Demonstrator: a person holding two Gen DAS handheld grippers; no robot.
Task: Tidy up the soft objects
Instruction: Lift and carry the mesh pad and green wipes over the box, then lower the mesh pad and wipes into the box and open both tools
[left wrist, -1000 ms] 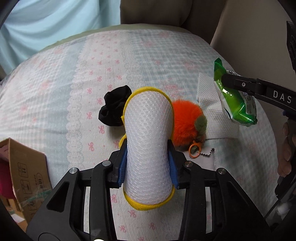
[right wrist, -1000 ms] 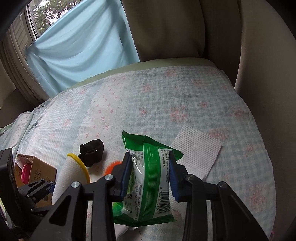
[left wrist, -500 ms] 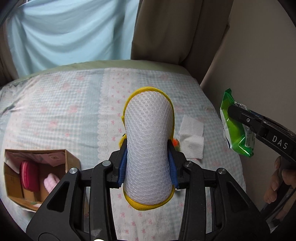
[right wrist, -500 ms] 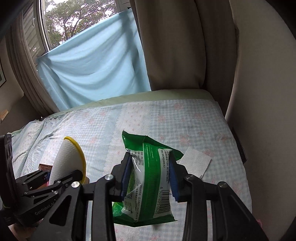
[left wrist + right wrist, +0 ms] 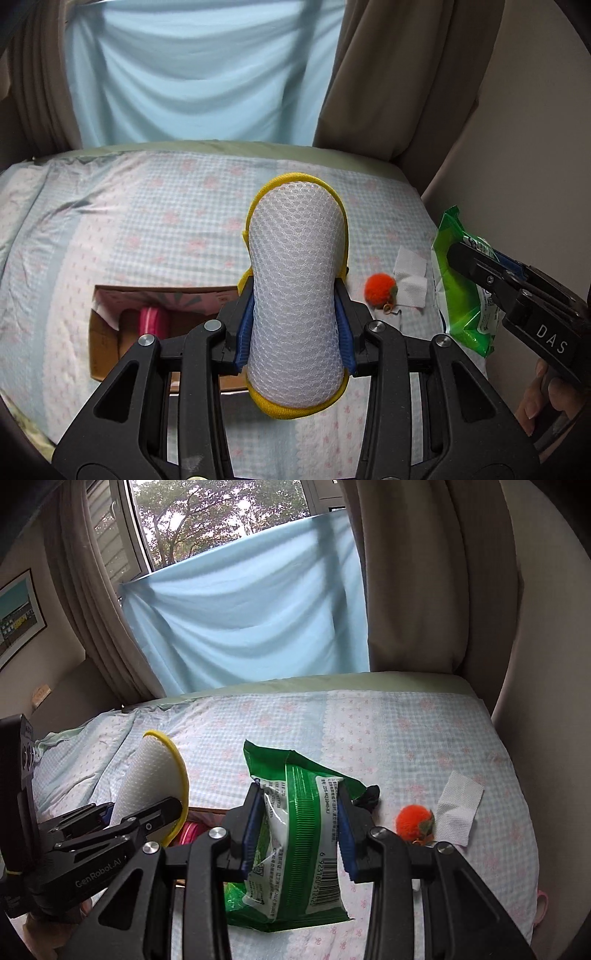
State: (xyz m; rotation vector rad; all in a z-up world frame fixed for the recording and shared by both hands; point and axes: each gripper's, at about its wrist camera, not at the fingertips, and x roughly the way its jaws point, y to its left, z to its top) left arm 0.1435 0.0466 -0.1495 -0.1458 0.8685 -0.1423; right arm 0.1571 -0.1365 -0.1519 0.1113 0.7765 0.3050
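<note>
My left gripper (image 5: 295,325) is shut on a white mesh sponge with a yellow rim (image 5: 295,280), held high above the bed; the sponge also shows in the right wrist view (image 5: 155,775). My right gripper (image 5: 297,830) is shut on a green wet-wipes pack (image 5: 295,834), which also shows at the right of the left wrist view (image 5: 461,291). An open cardboard box (image 5: 107,343) with a pink item (image 5: 153,321) inside lies on the bed below the sponge. An orange pompom (image 5: 380,290) and a white tissue (image 5: 410,277) lie to the right.
A black cloth (image 5: 369,795) peeks out behind the right finger. The bed (image 5: 147,221) has a pale checked sheet with pink flowers. A blue cloth (image 5: 251,627) and brown curtains (image 5: 413,572) hang behind; a wall (image 5: 535,147) stands at the right.
Both grippers have risen and drawn back from the bed with their loads. The box has come into fuller view below the sponge; the pompom and tissue look smaller and farther.
</note>
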